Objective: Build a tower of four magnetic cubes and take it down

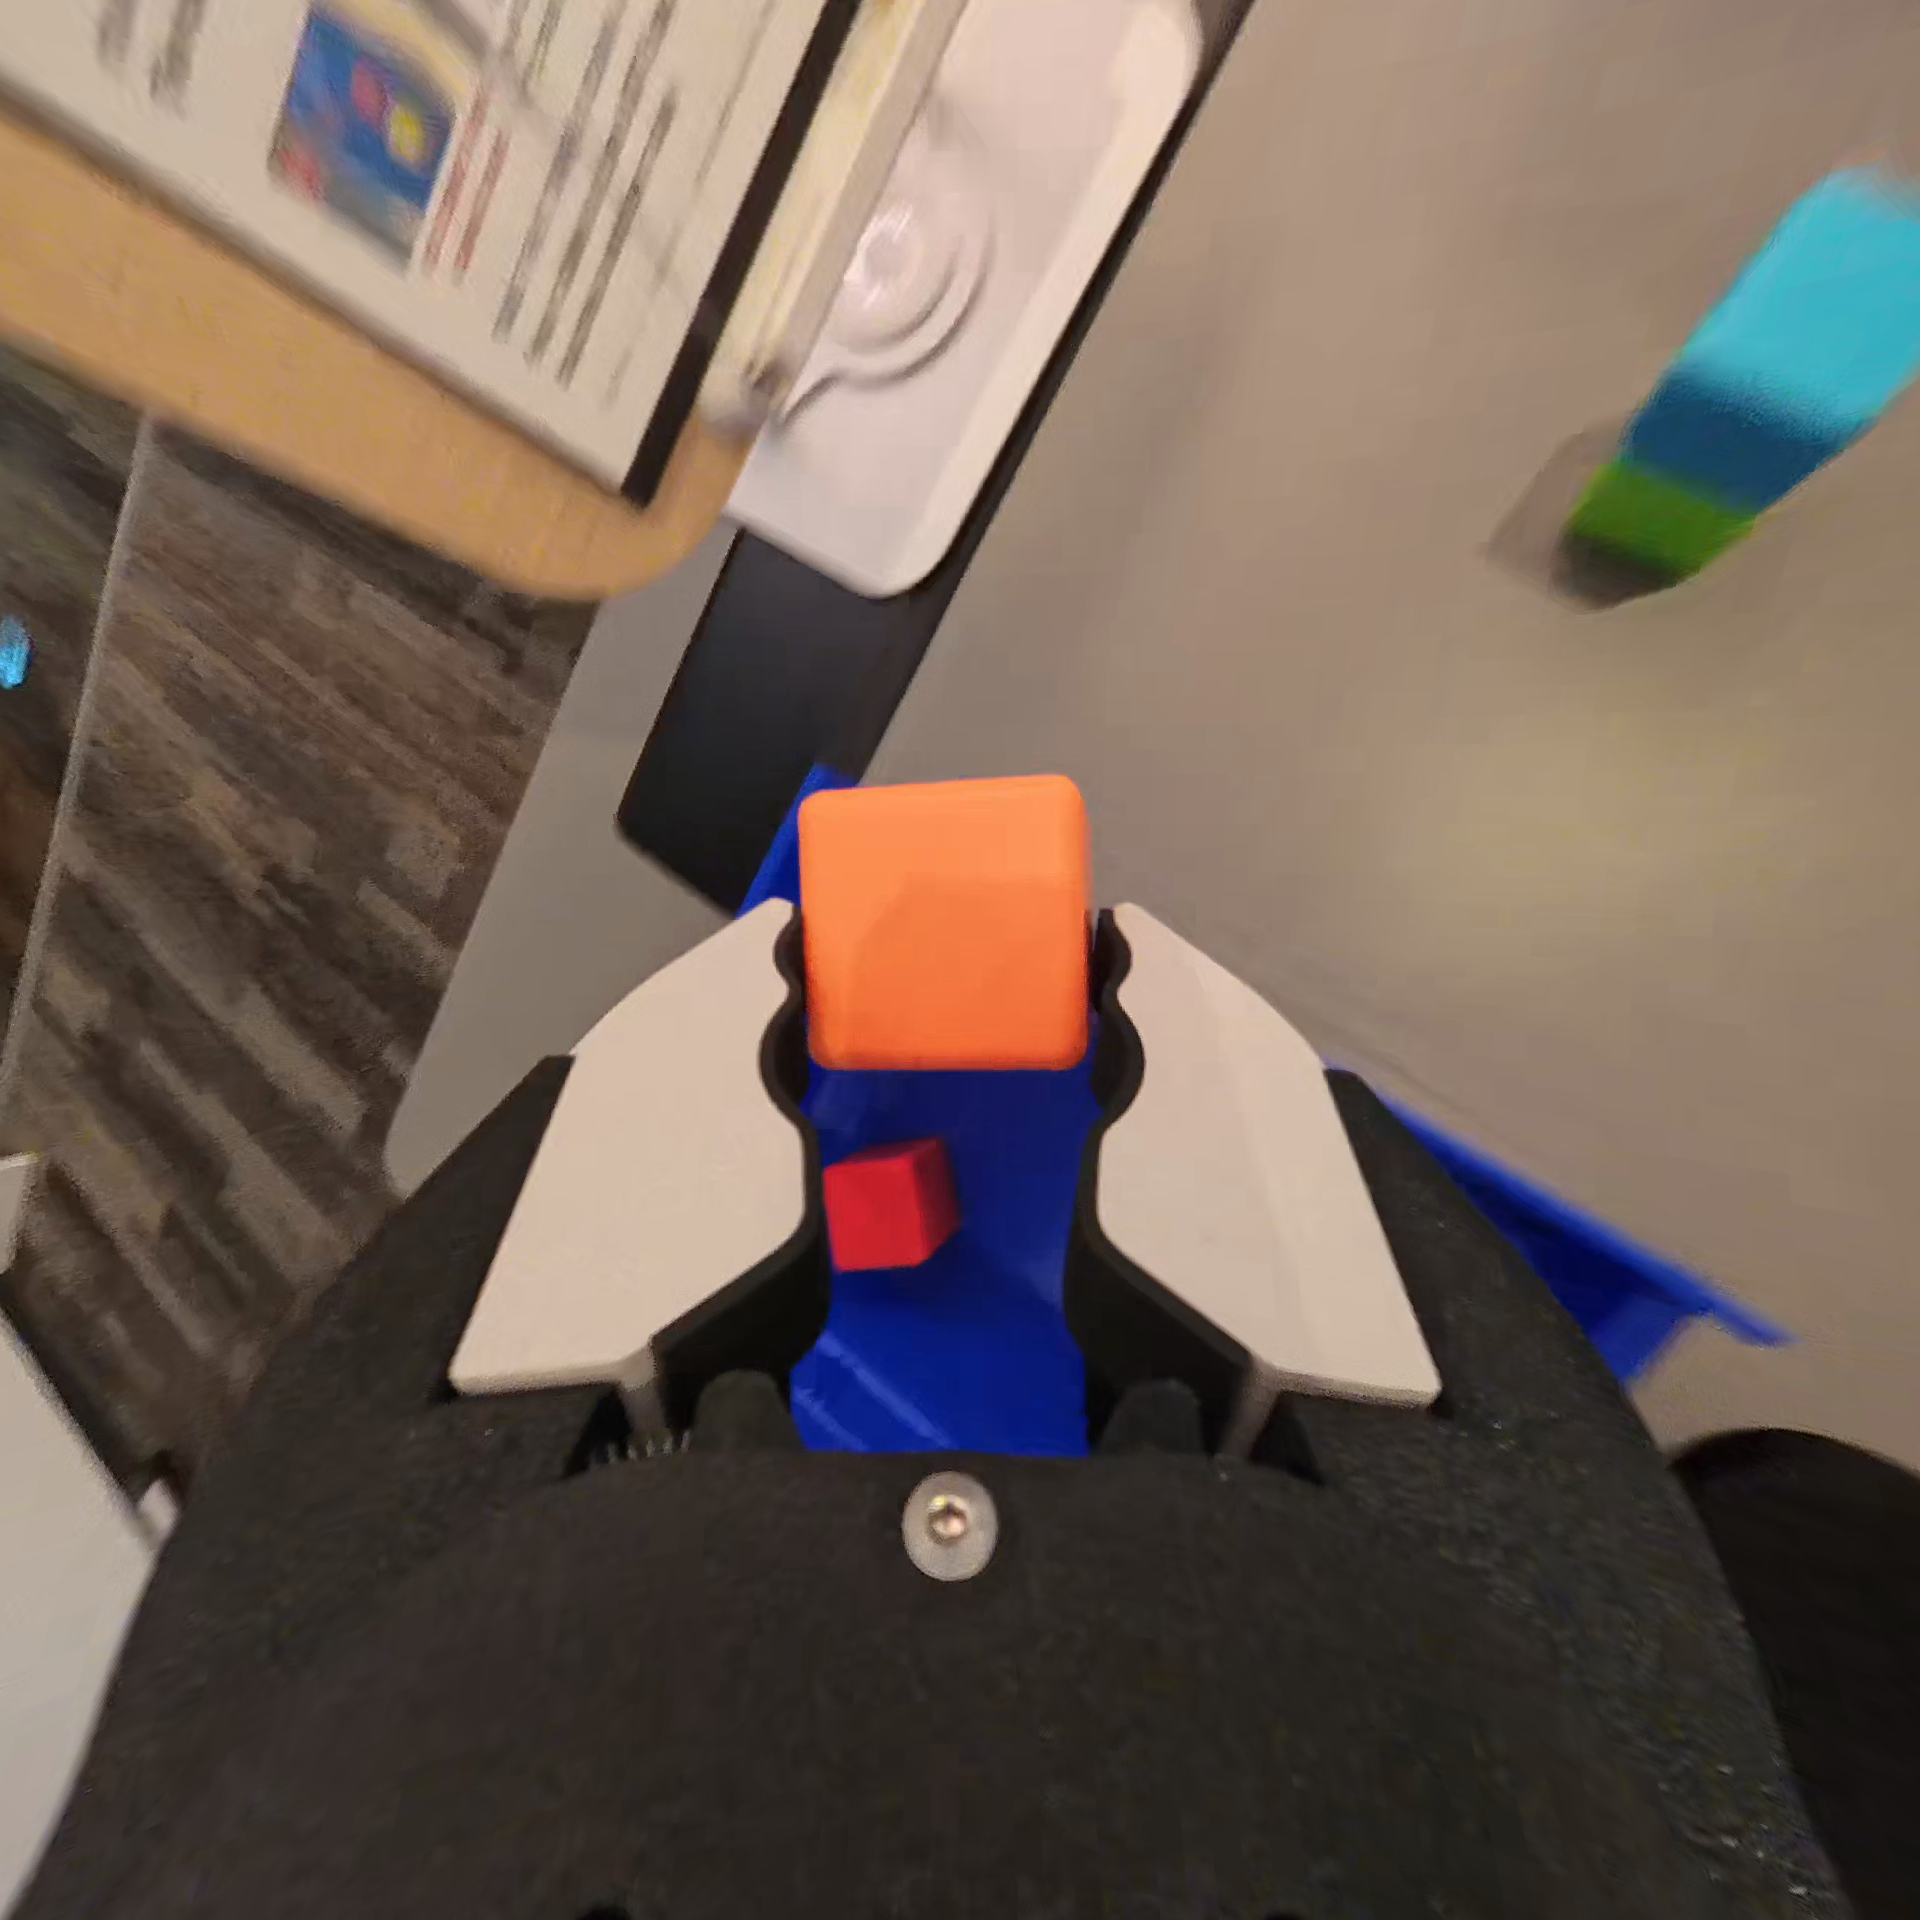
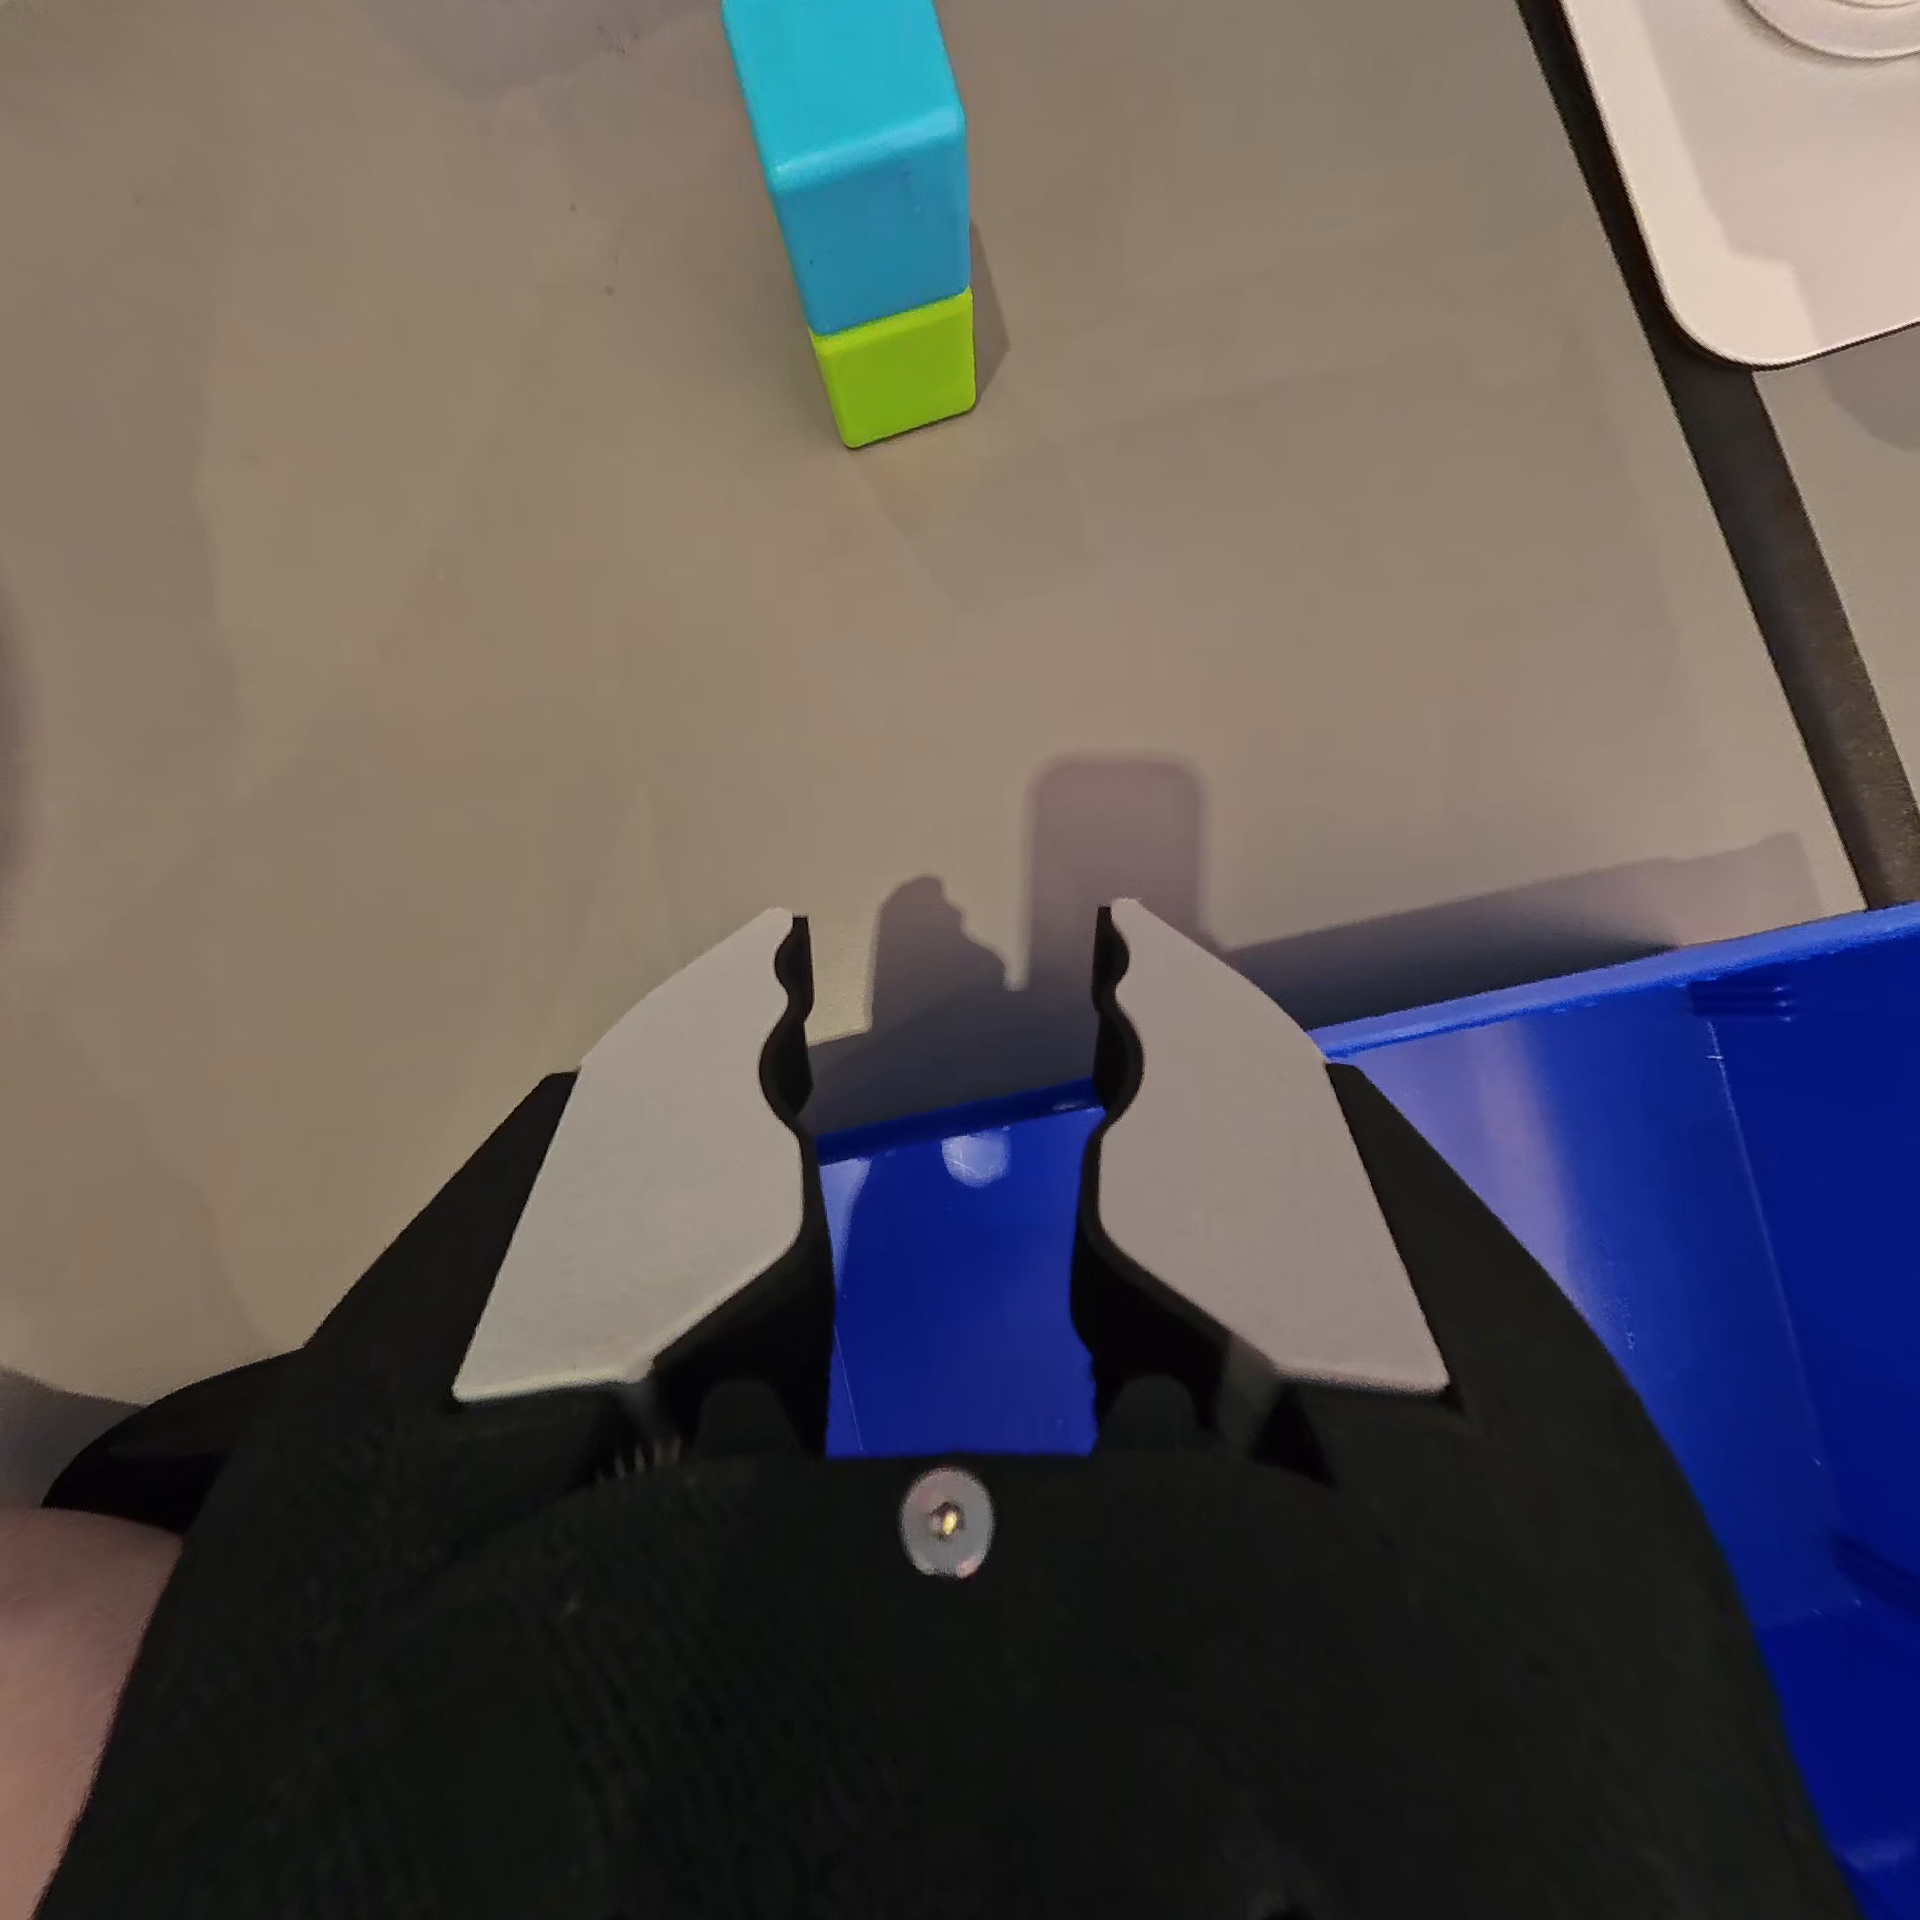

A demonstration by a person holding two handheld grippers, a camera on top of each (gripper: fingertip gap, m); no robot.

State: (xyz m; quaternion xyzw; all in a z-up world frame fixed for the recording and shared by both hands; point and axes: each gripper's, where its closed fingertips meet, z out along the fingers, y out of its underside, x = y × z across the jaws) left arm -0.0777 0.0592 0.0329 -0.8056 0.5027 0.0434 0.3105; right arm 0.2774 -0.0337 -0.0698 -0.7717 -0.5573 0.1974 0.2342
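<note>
Building step: the left gripper (image 1: 945, 925) carries an orange cube (image 1: 943, 920) above the blue bin (image 1: 935, 1351); I judge that the tower is still in the building phase.
Left fingers: they are closed on the orange cube and press it from both sides near its lower half.
Right fingers: the right gripper (image 2: 951, 935) has its fingers apart with nothing between them, and it hangs over the near edge of the blue bin (image 2: 1558, 1195).
Tower: on the grey table (image 2: 416, 623), well apart from the blue bin, a green cube (image 2: 896, 369) is at the bottom and a light blue part (image 2: 868, 177) stands on it. In the right wrist view I cannot see a seam, and its top is cut off. In the blurred left wrist view the light blue part seems to be two cubes of different shade, so three cubes may be stacked.
Red cube: a red cube (image 1: 888, 1205) lies inside the blue bin, under the orange cube.
Next move: the orange cube should go to the top of the tower, with faces square to it, because the magnets may pull it sideways.
Risk: a hard landing could push the tower over.
</note>
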